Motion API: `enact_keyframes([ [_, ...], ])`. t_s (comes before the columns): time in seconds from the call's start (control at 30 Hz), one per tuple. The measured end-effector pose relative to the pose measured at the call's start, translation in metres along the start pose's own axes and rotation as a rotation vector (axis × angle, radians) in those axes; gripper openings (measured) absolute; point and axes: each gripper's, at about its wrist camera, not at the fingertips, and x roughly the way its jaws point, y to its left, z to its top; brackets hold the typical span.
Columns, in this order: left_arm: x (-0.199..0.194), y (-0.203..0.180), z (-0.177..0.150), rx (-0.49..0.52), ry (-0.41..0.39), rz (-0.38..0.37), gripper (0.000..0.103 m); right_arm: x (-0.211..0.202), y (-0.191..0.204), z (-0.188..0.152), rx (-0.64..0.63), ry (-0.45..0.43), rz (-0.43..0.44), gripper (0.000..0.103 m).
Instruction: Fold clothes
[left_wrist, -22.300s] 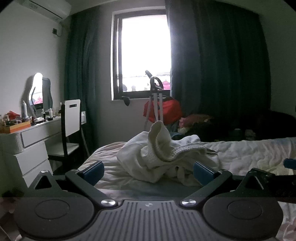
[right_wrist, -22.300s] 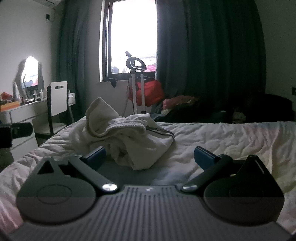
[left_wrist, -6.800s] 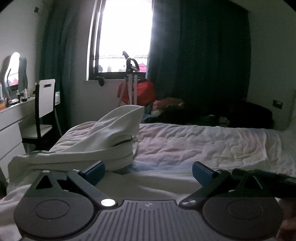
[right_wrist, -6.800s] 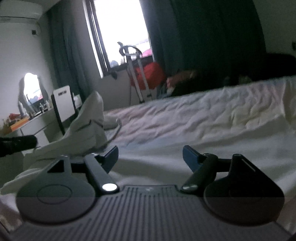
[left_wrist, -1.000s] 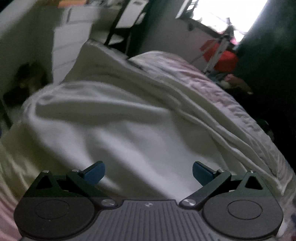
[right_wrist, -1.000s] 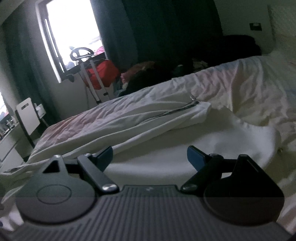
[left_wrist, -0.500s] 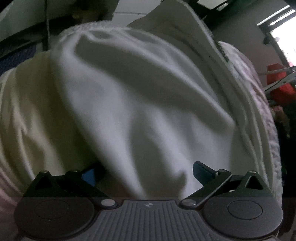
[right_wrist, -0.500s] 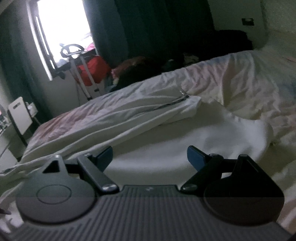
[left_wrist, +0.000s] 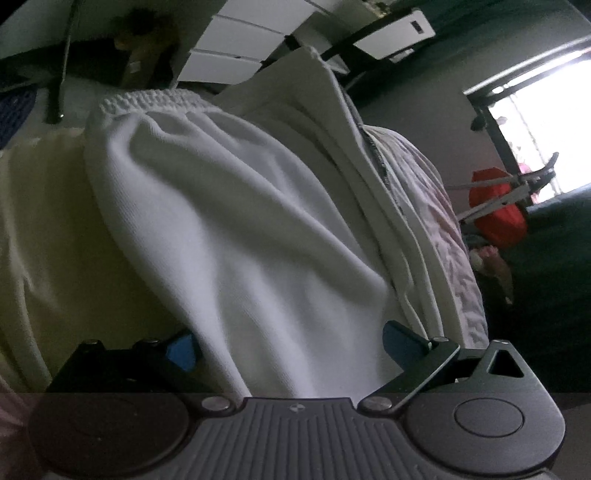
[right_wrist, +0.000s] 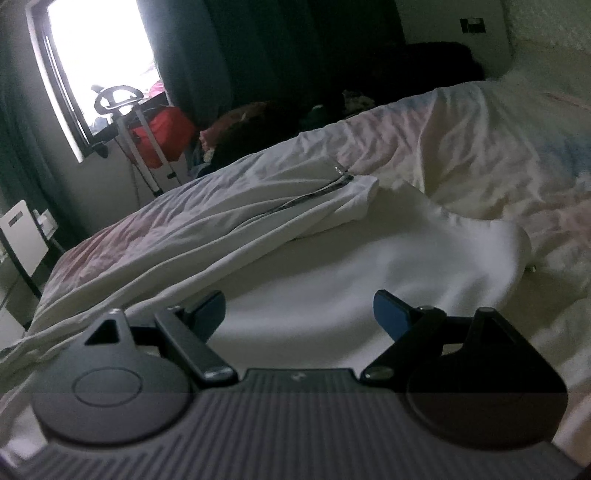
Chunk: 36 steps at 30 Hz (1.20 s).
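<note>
A white zip-up garment (right_wrist: 332, 266) lies spread along the bed, its dark zipper (right_wrist: 314, 194) running toward the far side. In the left wrist view the same garment (left_wrist: 240, 229) fills the frame, with its ribbed hem (left_wrist: 147, 99) at the upper left. My left gripper (left_wrist: 288, 347) is open, tilted down at the bed's edge. A thick fold of the cloth lies between its jaws and hides part of the left pad. My right gripper (right_wrist: 299, 312) is open just above the garment's smooth wide part, with nothing between its pads.
The pale wrinkled bed sheet (right_wrist: 461, 147) stretches right and far. A white dresser (left_wrist: 236, 48) and a white chair (left_wrist: 391, 29) stand beyond the bed's edge. By the window (right_wrist: 96, 62) are a red bag (right_wrist: 162, 136) and a metal stand, with dark curtains behind.
My left gripper has rolled and moved in close to the garment's hem end; a fold now lies between its fingers. The right gripper has stayed almost still.
</note>
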Motion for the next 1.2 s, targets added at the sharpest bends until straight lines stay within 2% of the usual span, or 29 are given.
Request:
enact_keyframes([
  [0.1,-0.002,0.001,-0.001,0.019,0.027,0.002,0.097,-0.001,-0.002,0.000,0.008,0.003,0.000,0.088],
  [0.23,-0.005,0.015,0.014,-0.084,0.055,-0.017,0.097,-0.004,-0.006,0.003,0.032,-0.003,0.013,0.088],
  [0.37,-0.013,0.031,0.032,-0.130,0.038,-0.009,0.098,-0.004,-0.010,0.007,0.059,-0.007,0.027,0.088],
  [0.53,-0.010,0.052,0.044,-0.179,-0.026,0.001,0.096,0.000,-0.014,0.009,0.090,0.009,0.031,0.088],
  [0.67,-0.001,0.062,0.046,-0.235,0.003,-0.062,0.093,0.001,-0.019,0.011,0.117,0.009,0.029,0.088],
  [0.8,-0.008,0.078,0.041,-0.334,-0.012,-0.034,0.093,-0.001,-0.033,0.017,0.175,-0.001,0.024,0.088],
  [0.93,-0.027,0.083,0.040,-0.346,-0.096,0.031,0.093,-0.005,-0.058,0.029,0.264,-0.021,0.022,0.088],
  [1.07,-0.019,0.081,0.046,-0.329,-0.070,0.076,0.096,-0.007,-0.085,0.036,0.346,-0.046,-0.007,0.088],
  [1.13,0.003,0.084,0.051,-0.363,-0.008,0.076,0.094,-0.004,-0.099,0.039,0.401,-0.049,-0.015,0.088],
  [1.2,0.010,0.091,0.057,-0.417,-0.008,0.044,0.094,0.003,-0.113,0.040,0.463,-0.033,-0.022,0.088],
])
